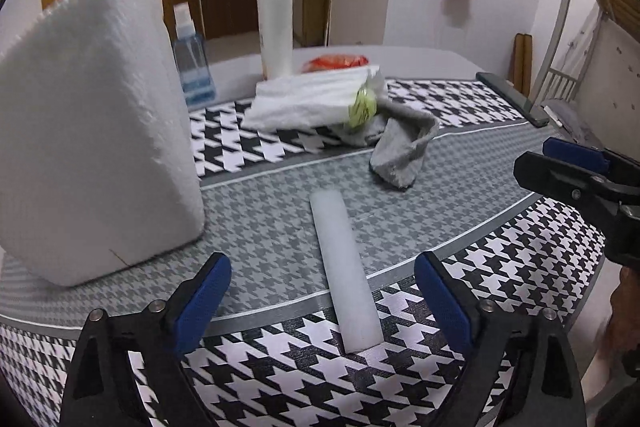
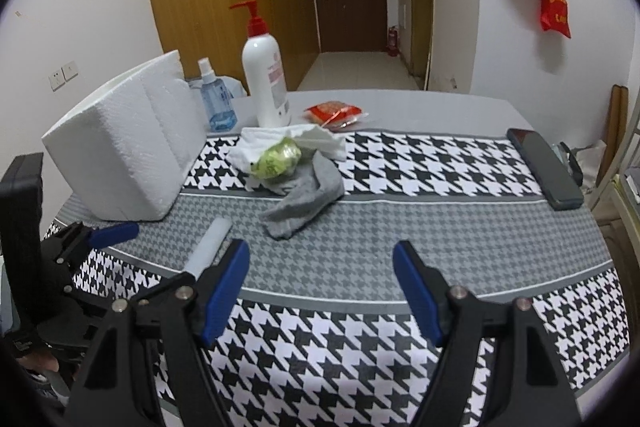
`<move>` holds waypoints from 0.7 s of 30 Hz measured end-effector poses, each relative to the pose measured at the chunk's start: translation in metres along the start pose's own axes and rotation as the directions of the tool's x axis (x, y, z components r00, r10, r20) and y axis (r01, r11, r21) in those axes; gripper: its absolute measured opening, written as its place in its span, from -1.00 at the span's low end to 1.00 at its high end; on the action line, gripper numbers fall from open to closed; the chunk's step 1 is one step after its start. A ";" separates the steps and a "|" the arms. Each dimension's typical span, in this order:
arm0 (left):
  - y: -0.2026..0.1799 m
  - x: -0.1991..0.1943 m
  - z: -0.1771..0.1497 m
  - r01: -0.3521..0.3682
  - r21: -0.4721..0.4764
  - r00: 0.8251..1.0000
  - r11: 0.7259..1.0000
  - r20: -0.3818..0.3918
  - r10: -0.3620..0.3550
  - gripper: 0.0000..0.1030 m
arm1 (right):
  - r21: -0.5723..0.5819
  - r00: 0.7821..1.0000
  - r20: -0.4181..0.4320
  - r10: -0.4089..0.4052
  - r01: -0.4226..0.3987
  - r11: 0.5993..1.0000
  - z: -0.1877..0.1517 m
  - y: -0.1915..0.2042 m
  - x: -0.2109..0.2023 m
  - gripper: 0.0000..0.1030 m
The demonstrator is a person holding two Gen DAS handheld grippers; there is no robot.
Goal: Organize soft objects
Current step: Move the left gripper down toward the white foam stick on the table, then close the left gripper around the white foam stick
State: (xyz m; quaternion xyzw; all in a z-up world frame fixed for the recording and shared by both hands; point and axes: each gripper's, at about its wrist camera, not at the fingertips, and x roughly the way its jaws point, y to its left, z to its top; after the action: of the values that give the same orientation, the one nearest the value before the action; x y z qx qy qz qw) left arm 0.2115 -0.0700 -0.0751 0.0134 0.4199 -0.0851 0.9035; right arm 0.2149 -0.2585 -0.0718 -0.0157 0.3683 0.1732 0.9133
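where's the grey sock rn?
The grey sock lies crumpled mid-table in the right wrist view, touching the white cloth with its green bundle, beyond the foam strip.

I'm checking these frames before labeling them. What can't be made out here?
- White strip: near end hidden behind the right gripper's fingers, right wrist view.
- Foam block: left side cut by the edge, left wrist view.
- Pump bottle label: too small.
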 end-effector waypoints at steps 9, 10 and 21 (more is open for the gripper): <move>0.000 0.027 0.008 -0.014 -0.020 0.996 1.000 -0.089 0.012 0.29 | 0.024 0.997 -0.067 0.037 -0.036 0.999 0.008 -0.007 0.026 0.51; 0.000 0.026 0.009 -0.025 -0.021 0.996 0.999 -0.083 0.023 0.27 | 0.019 0.997 -0.069 0.038 -0.036 0.999 0.010 -0.007 0.028 0.51; -0.011 0.027 0.010 -0.063 -0.006 0.995 0.998 -0.080 0.063 -0.07 | 0.003 0.992 -0.114 0.052 -0.052 0.999 0.024 -0.008 0.056 0.51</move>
State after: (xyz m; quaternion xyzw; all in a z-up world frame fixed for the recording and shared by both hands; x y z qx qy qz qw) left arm 0.2342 -0.0858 -0.0885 0.0260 0.4552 -0.0542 0.8884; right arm 0.2711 -0.2450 -0.0931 -0.0162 0.4203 0.1957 0.8859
